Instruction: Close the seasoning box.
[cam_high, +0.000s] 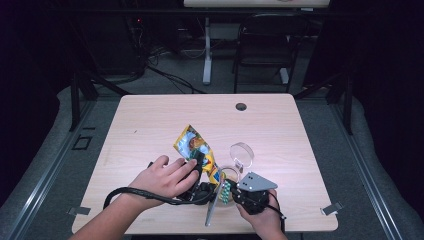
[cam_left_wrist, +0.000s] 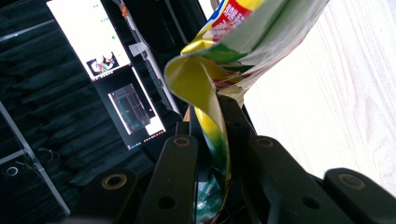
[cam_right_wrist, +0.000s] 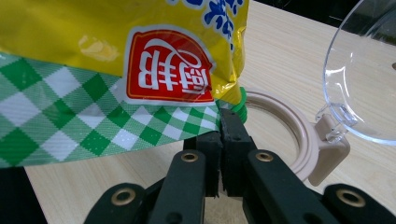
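The snack bag (cam_right_wrist: 116, 60) is glossy printed foil, the table (cam_high: 150, 125) matt pale wood, the jar lid (cam_right_wrist: 364, 70) clear smooth plastic.

Black two-jaw grippers (cam_high: 200, 167), brass-ringed pivots, trailing black cable (cam_high: 135, 192), grey three-cornered plate (cam_high: 256, 182)

My two grippers sit close together at the near edge of the table (cam_high: 150, 125), with the snack bag (cam_high: 197, 150) stretched between them. Just beside my right gripper (cam_high: 235, 192) stands the beige container (cam_right_wrist: 285, 130), its clear lid (cam_high: 242, 154) raised upright, blocking the way forward there. The far half and both side stretches of the tabletop lie open to pass through.
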